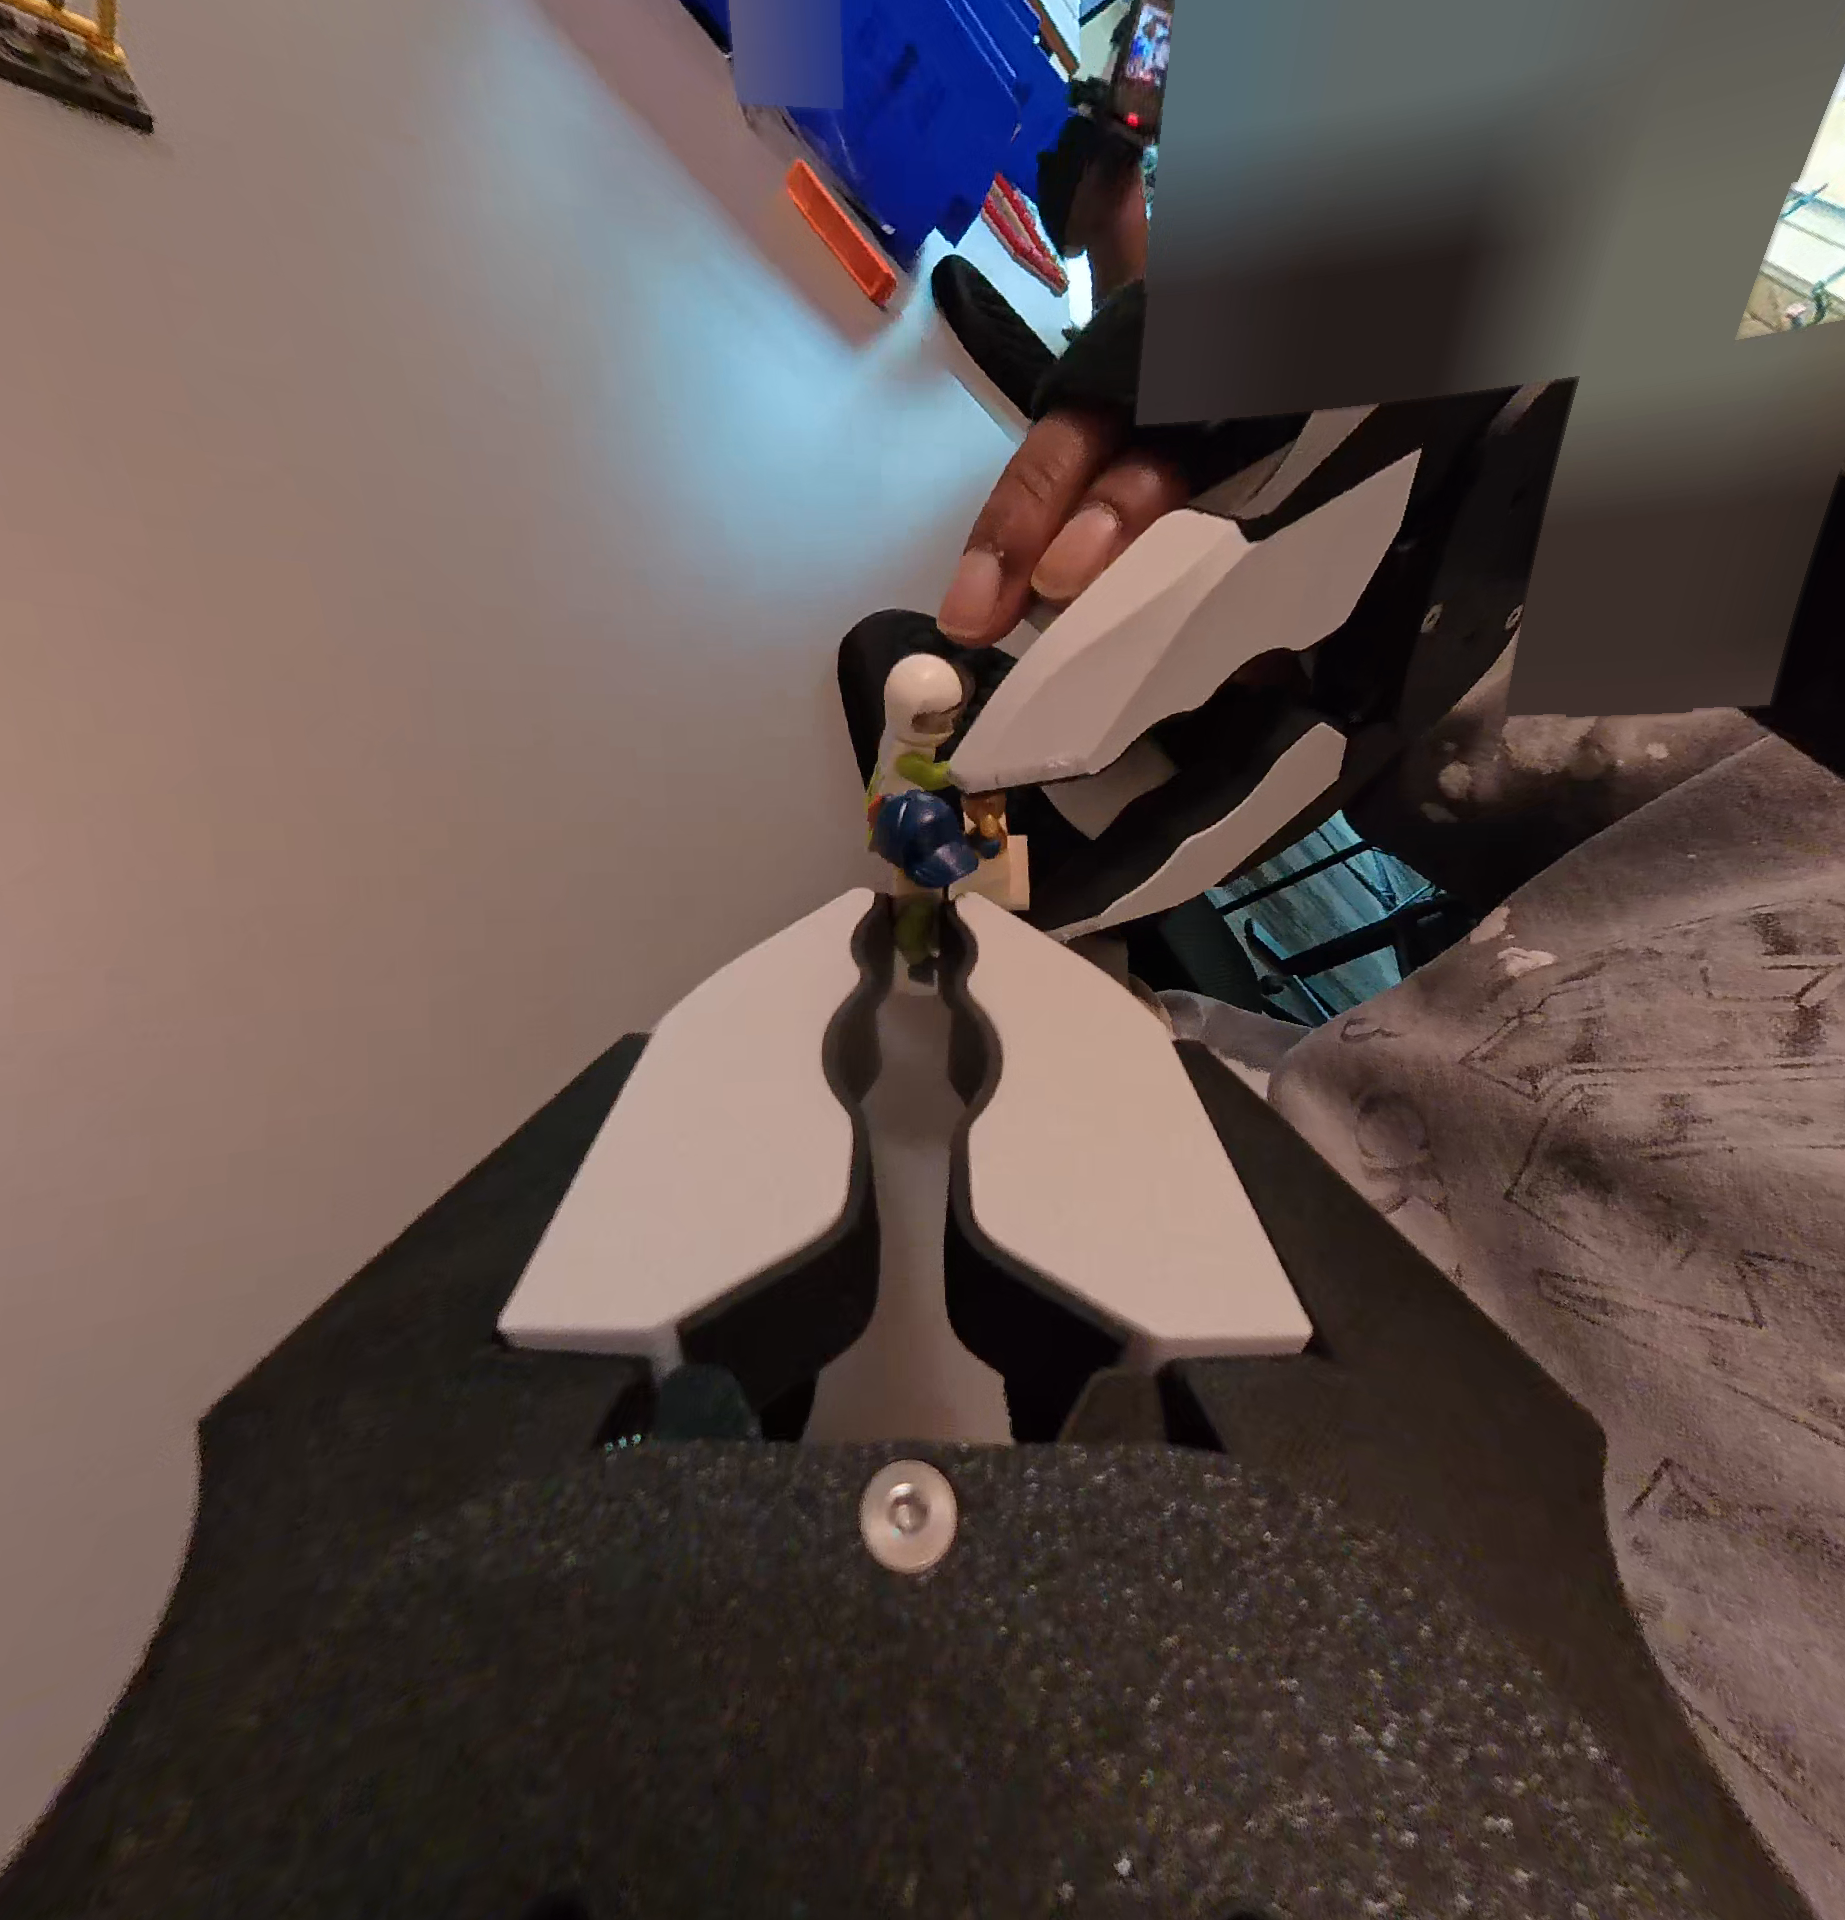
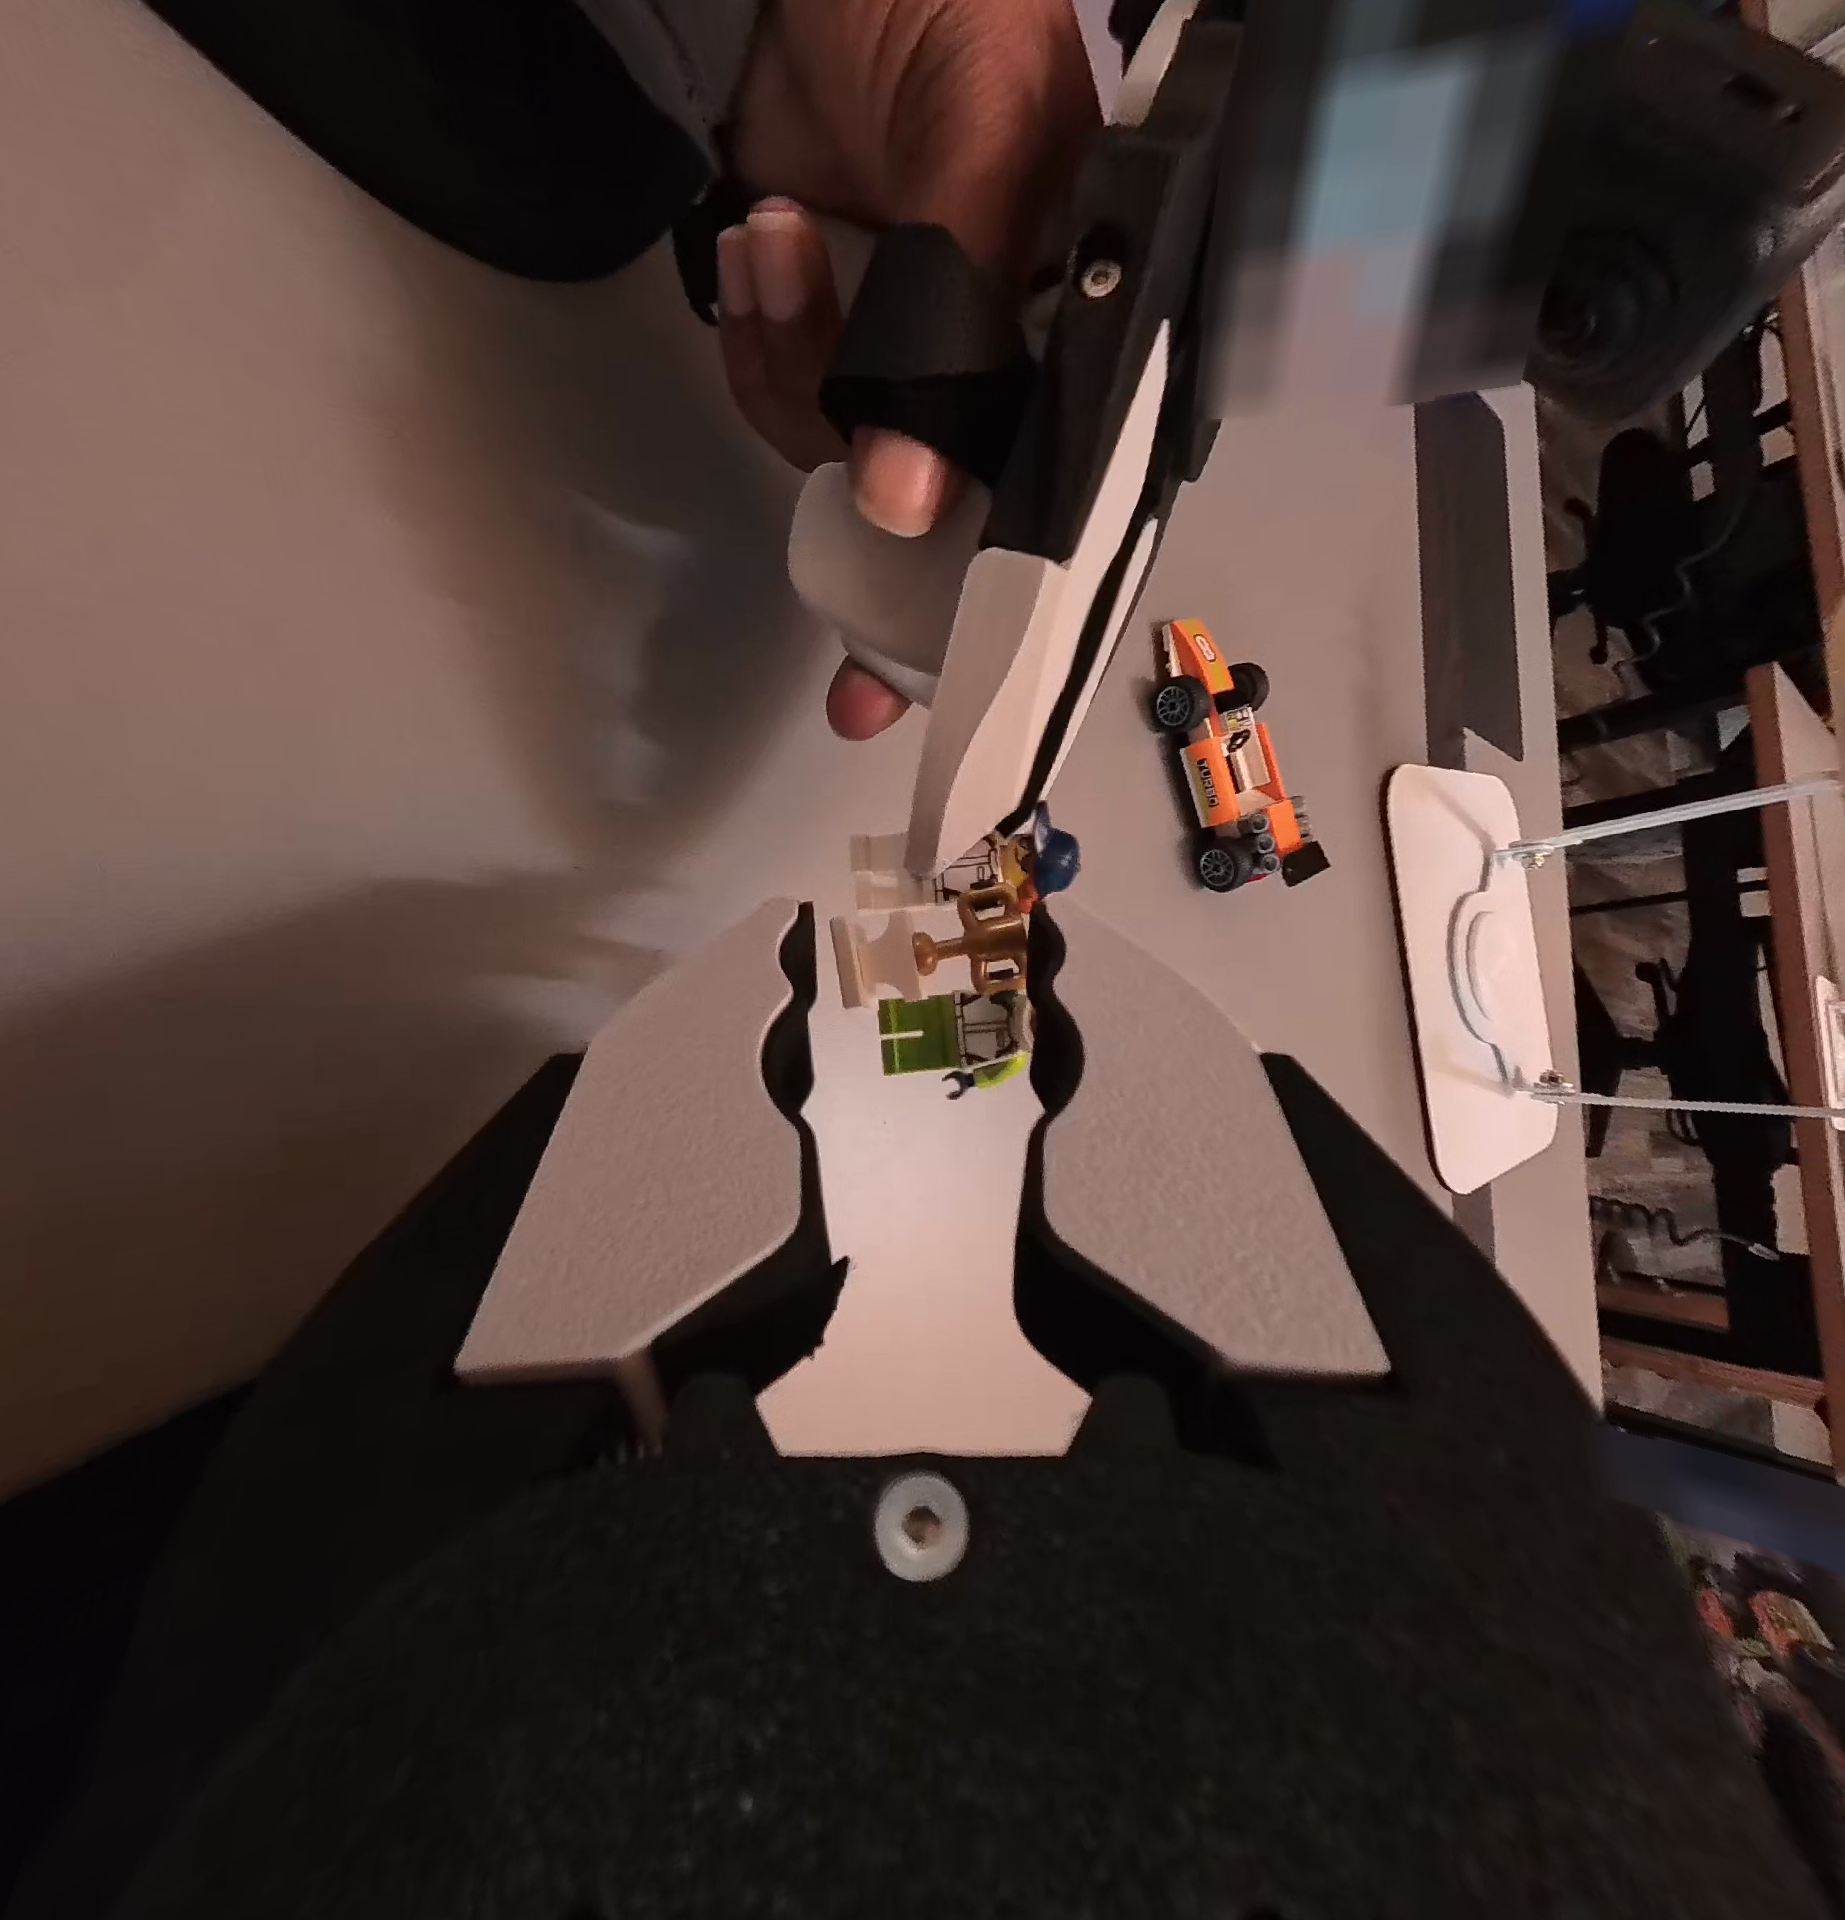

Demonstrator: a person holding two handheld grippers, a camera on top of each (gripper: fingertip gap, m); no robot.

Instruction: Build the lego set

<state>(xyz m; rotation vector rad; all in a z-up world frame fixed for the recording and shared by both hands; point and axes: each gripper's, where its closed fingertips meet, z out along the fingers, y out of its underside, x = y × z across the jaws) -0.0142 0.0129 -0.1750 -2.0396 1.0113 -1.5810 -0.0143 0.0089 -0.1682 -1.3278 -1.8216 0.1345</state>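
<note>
The left tool (image 1: 910,940) is nearly closed, pinching the legs of a small figure assembly (image 1: 916,821) held above the white surface (image 1: 378,623). The right tool (image 2: 918,966) stands partly open around the gold trophy (image 2: 985,940) and its cream base, without clearly clamping them. The trophy's long axis lies across the right tool's gap, so the right one is nearer. An orange car (image 2: 1235,758) sits well apart.

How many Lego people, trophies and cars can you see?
Lego people: 2, the blue-capped figure and the lime-green figure
gold trophy: 1
orange race car: 1
Total: 4
</note>
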